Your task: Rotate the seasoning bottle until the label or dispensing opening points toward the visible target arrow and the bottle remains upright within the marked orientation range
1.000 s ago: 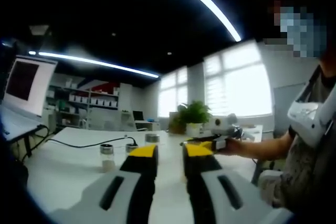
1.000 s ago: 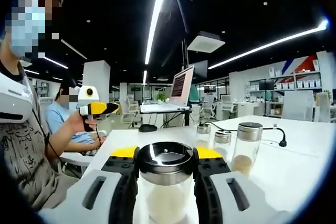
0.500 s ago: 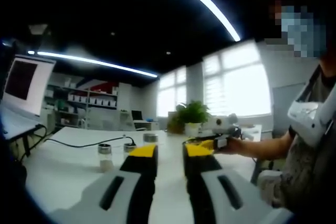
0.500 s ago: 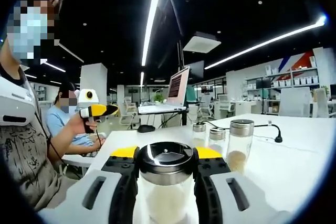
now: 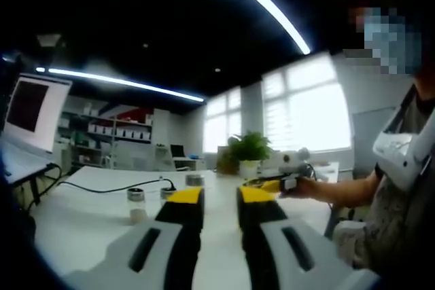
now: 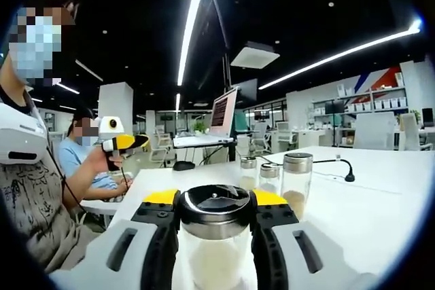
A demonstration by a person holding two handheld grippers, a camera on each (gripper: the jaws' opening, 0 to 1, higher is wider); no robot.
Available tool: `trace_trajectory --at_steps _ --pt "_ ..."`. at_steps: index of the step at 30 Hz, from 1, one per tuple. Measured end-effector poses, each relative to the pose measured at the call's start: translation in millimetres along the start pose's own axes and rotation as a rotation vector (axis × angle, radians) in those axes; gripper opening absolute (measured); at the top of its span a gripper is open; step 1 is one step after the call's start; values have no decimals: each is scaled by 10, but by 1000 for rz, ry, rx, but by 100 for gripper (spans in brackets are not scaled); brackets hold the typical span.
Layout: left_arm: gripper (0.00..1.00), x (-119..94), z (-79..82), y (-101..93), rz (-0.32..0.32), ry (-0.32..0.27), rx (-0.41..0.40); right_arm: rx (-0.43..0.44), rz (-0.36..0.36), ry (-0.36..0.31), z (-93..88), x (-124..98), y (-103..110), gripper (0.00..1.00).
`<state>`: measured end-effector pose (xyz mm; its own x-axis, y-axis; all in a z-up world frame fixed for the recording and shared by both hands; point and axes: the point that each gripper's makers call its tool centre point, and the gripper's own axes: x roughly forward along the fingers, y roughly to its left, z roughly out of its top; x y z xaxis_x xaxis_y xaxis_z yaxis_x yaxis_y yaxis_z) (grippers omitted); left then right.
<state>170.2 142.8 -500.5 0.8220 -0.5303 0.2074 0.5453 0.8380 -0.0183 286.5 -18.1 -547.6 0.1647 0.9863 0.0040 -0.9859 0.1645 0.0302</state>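
Right gripper (image 6: 215,203): closed on the seasoning bottle (image 6: 213,236); the yellow-tipped jaws press against both sides of the neck just under the cap.
Seasoning bottle: upright between the right gripper's jaws at the bottom centre of the right gripper view; clear body with pale powder inside, dark glossy cap (image 6: 214,200) on top. Label and dispensing opening cannot be made out.
Left gripper (image 5: 220,198): jaws set at a narrow gap, parallel, nothing between them; held above the white table (image 5: 88,225).
Left gripper, seen from the right gripper view (image 6: 124,142): held in the person's hand (image 6: 107,159) at the left, yellow tip pointing right, well apart from the seasoning bottle.
Right gripper, seen from the left gripper view (image 5: 270,185): held at the right, beside the left gripper's jaw tips; blurred.
Other bottles: three metal-capped jars stand on the table beyond the held one, the tallest jar (image 6: 296,184) nearest with tan powder at its base, two shorter jars (image 6: 259,174) behind it, close together.
Cable (image 6: 328,164): black, runs across the table behind the jars.
Laptop (image 6: 213,122): open, raised on a stand at the far table edge.
Plant (image 5: 249,149): green, potted, in front of the bright windows.
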Motion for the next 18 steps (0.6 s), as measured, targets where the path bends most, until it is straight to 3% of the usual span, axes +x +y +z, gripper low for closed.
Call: trace_trajectory --at_steps 18 --pt "20 28 -14 -37 -6 8 4 -3 -27 -4 -5 -198 -77 39"
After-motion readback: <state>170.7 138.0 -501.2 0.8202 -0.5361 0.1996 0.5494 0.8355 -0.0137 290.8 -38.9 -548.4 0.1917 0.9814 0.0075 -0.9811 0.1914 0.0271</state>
